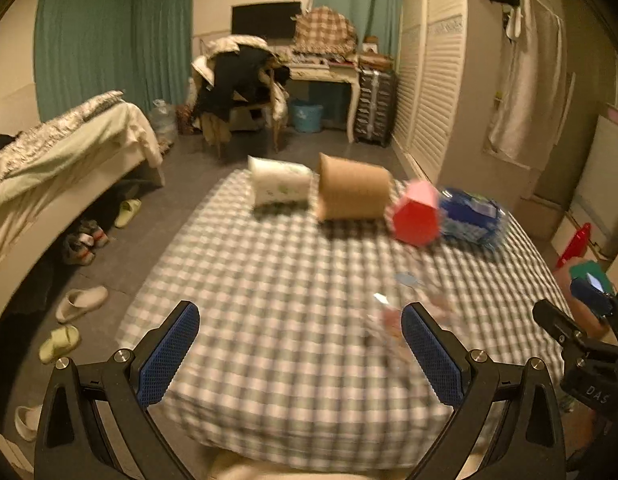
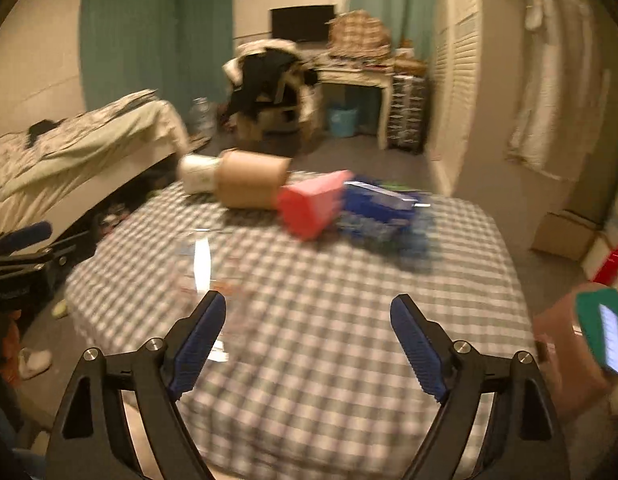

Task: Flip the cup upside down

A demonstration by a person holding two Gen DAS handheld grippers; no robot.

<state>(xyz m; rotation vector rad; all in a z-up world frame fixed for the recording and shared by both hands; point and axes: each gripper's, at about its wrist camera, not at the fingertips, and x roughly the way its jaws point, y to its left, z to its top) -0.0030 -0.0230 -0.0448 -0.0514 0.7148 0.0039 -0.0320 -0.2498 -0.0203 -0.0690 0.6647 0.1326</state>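
Your cup (image 1: pixel 405 312) is a clear, blurred shape at lower right on the checked tabletop (image 1: pixel 293 280), probably light and slippery; take its wall mid-height. Left gripper (image 1: pixel 300 354) and right gripper (image 2: pixel 307 346) both gape, empty.

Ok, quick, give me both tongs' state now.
Left tongs: open, holding nothing.
Right tongs: open, holding nothing.
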